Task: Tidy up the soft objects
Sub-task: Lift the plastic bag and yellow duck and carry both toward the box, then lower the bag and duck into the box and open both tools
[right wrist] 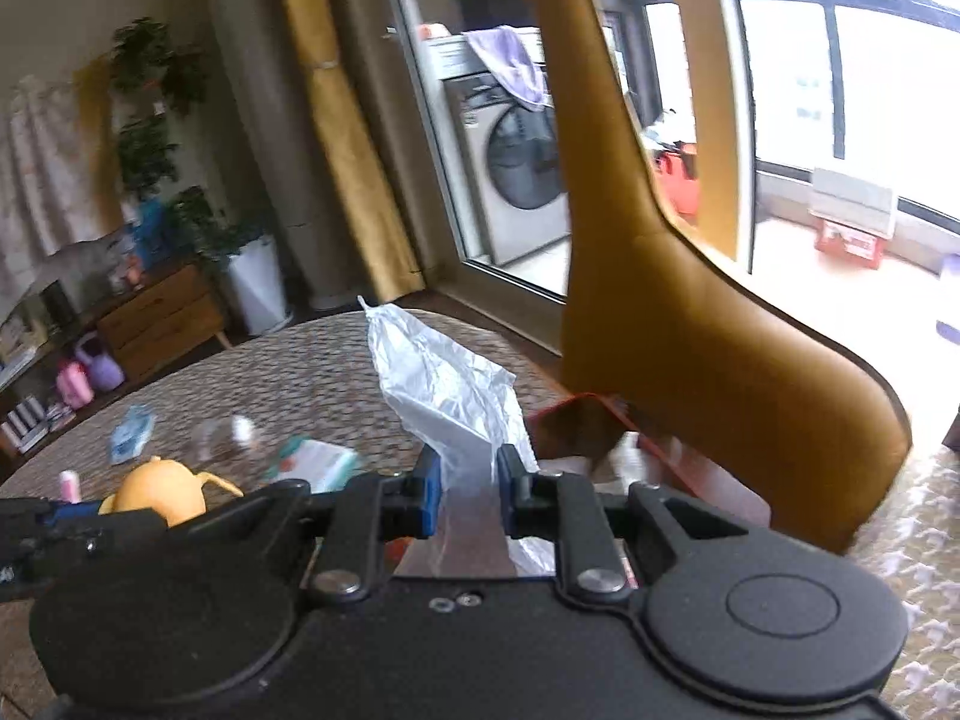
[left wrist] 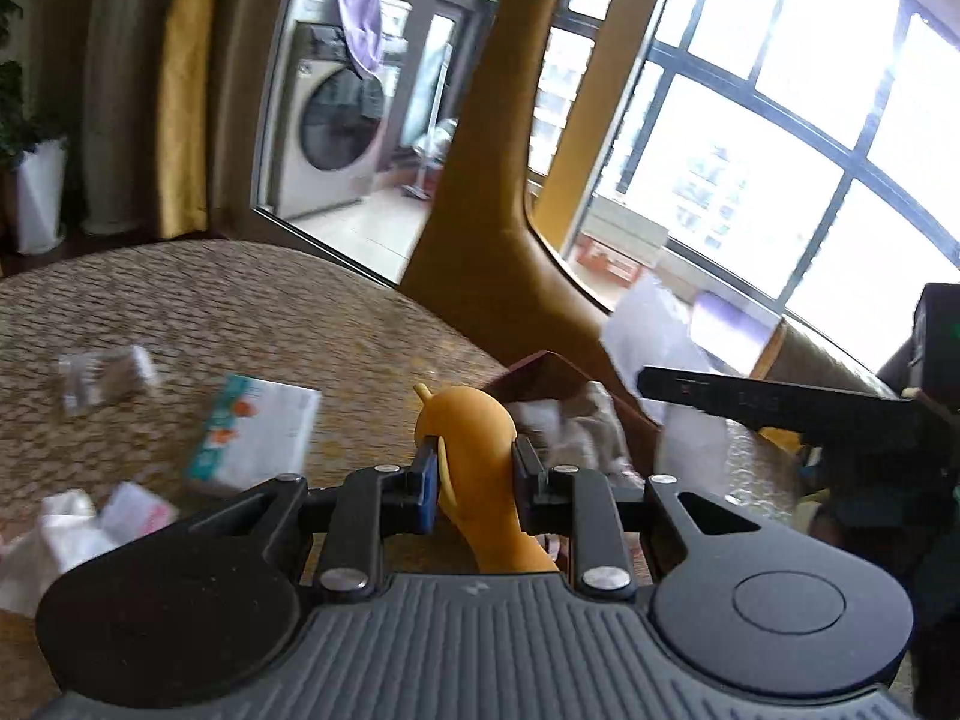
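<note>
Closest to me, my left gripper (left wrist: 471,468) is clamped on an orange soft toy (left wrist: 474,450), held above the woven tablecloth (left wrist: 240,300). My right gripper (right wrist: 470,483) is pinched on a crinkled white plastic bag (right wrist: 444,384), which stands up between the fingers. Just past both sits a red-rimmed box (right wrist: 576,420) holding cloth-like things, beside the tan chair (right wrist: 690,330). Further left on the table I see a white and teal packet (left wrist: 258,432) and some small blurred wrappers. Beyond the glass stands a washing machine (left wrist: 336,132).
</note>
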